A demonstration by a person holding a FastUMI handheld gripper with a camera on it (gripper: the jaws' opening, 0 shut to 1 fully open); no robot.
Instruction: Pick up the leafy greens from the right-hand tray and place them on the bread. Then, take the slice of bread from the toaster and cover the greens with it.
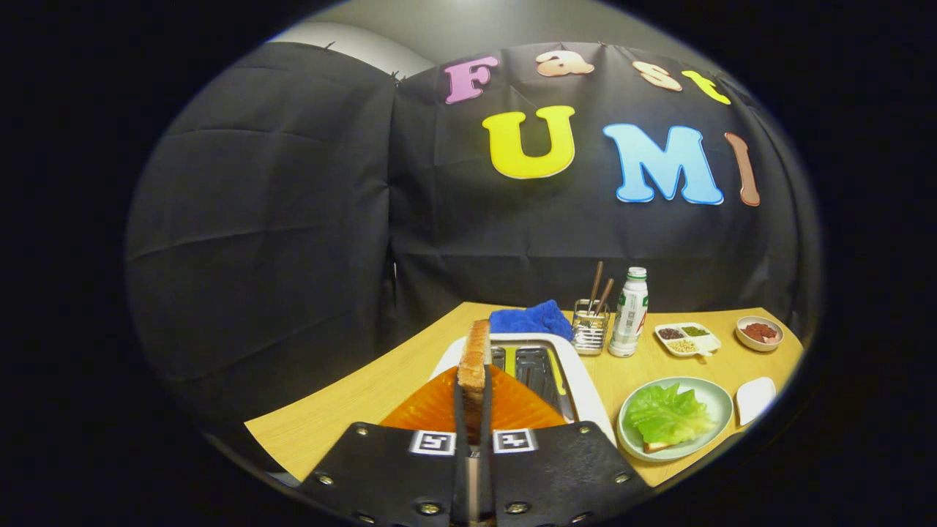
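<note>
The gripper is clamped on a toasted brown bread slice, held on edge above the white two-slot toaster, so it can be carried flat-side down. To the right, the crinkled green lettuce leaf lies on bread on the pale green round plate.

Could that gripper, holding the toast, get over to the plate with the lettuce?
Probably yes. The hand-held gripper is shut on the bread slice above the toaster; nothing stands between it and the lettuce on the plate.
</note>
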